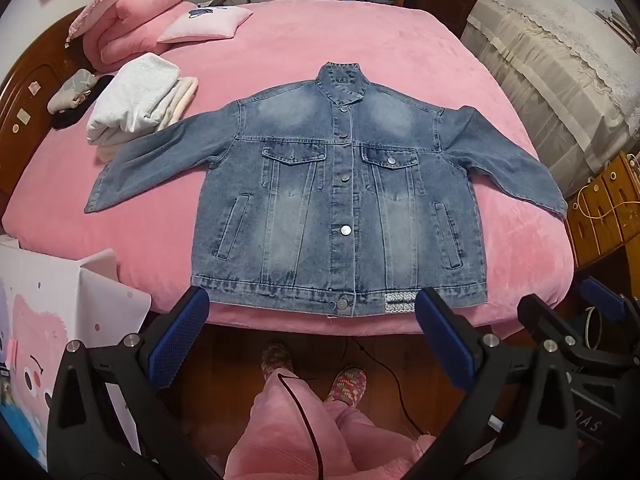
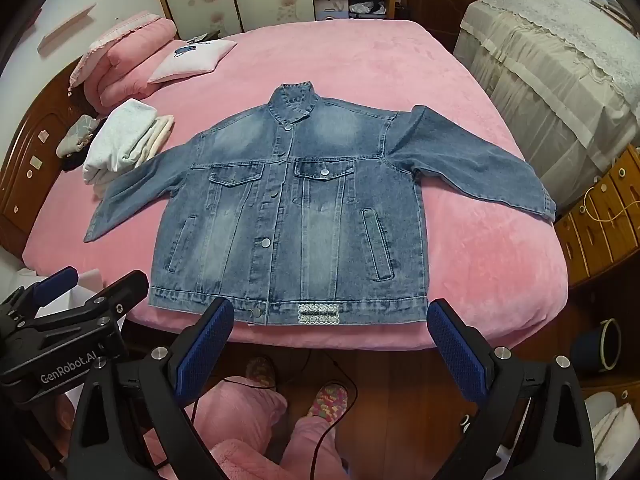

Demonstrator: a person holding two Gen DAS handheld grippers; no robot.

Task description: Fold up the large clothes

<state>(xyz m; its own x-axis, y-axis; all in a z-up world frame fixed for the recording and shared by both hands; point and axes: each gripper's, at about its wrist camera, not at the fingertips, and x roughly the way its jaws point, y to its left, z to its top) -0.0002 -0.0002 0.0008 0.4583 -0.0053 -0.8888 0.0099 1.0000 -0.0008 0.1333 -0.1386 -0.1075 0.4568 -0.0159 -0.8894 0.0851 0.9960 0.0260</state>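
Observation:
A blue denim jacket point(image 1: 340, 196) lies flat, front up and buttoned, on the pink bed point(image 1: 320, 52), both sleeves spread out, hem at the near edge. It also shows in the right wrist view point(image 2: 288, 220). My left gripper point(image 1: 312, 336) is open and empty, held just short of the hem, over the floor. My right gripper point(image 2: 332, 344) is open and empty, also just short of the hem. The right gripper shows at the right edge of the left wrist view point(image 1: 568, 312); the left gripper shows at the left of the right wrist view point(image 2: 72, 292).
A stack of folded white clothes point(image 1: 140, 100) lies by the jacket's left sleeve. Pink pillows and a folded quilt point(image 1: 132, 20) sit at the headboard. A covered cabinet point(image 1: 560, 72) and wooden drawers point(image 1: 608, 208) stand right. A cartoon box point(image 1: 48, 340) stands left. The person's legs and slippers point(image 1: 320, 384) are below.

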